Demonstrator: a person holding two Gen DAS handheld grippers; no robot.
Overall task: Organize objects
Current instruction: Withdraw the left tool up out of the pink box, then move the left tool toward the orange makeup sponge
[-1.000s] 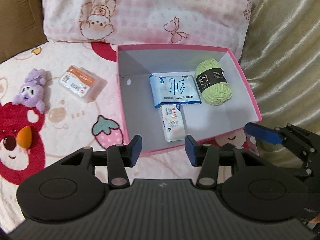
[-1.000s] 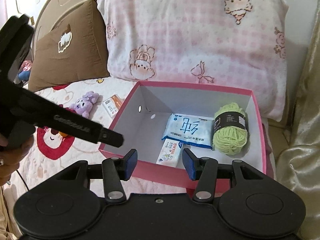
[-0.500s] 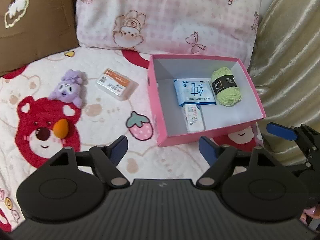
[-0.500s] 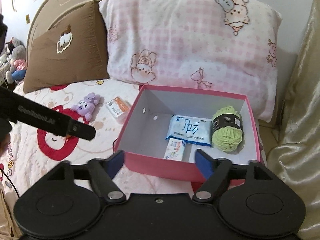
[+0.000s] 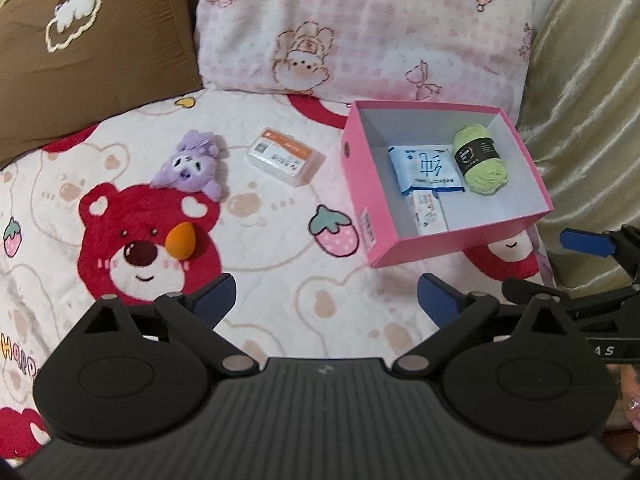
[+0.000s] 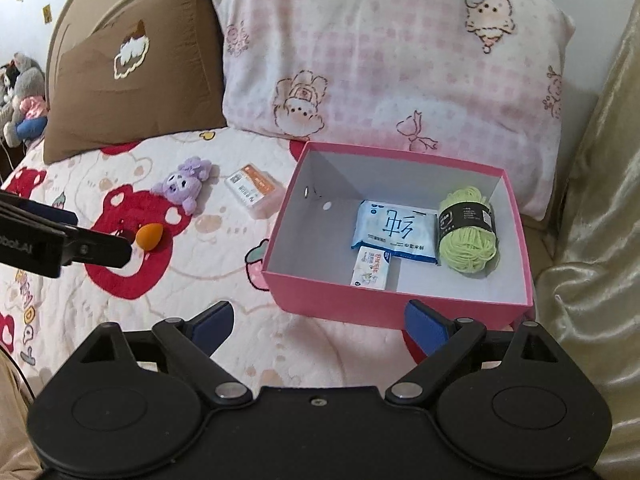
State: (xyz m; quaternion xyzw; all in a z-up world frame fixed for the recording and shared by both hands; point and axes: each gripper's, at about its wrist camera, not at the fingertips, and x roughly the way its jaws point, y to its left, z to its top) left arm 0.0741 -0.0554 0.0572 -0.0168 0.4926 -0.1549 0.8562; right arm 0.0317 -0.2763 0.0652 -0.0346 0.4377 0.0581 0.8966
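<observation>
A pink box (image 5: pixel 372 236) (image 6: pixel 340 300) on the bed holds a green yarn ball (image 5: pixel 480 164) (image 6: pixel 468 236), a blue tissue pack (image 5: pixel 426 170) and a small tissue pack (image 5: pixel 430 214). Left of the box lie an orange-and-white case (image 5: pixel 284 156), a purple plush (image 5: pixel 190 166) and an orange sponge egg (image 5: pixel 181 242). My left gripper (image 5: pixel 326 298) hovers over the blanket in front of them, its jaws opening with nothing between them. Just in front of the box's near wall, my right gripper (image 6: pixel 320 320) stands open and empty.
A brown pillow (image 6: pixel 132 80) and a pink checked pillow (image 6: pixel 380 52) lean behind the objects. Gold fabric (image 6: pixel 592 200) rises right of the box. Stuffed toys (image 6: pixel 24 96) sit at the far left. The bear-print blanket (image 5: pixel 280 264) covers the bed.
Both grippers pulled back and up from the box and spread their jaws wide. The plush, case and sponge egg are now in fuller view; the objects themselves have not moved.
</observation>
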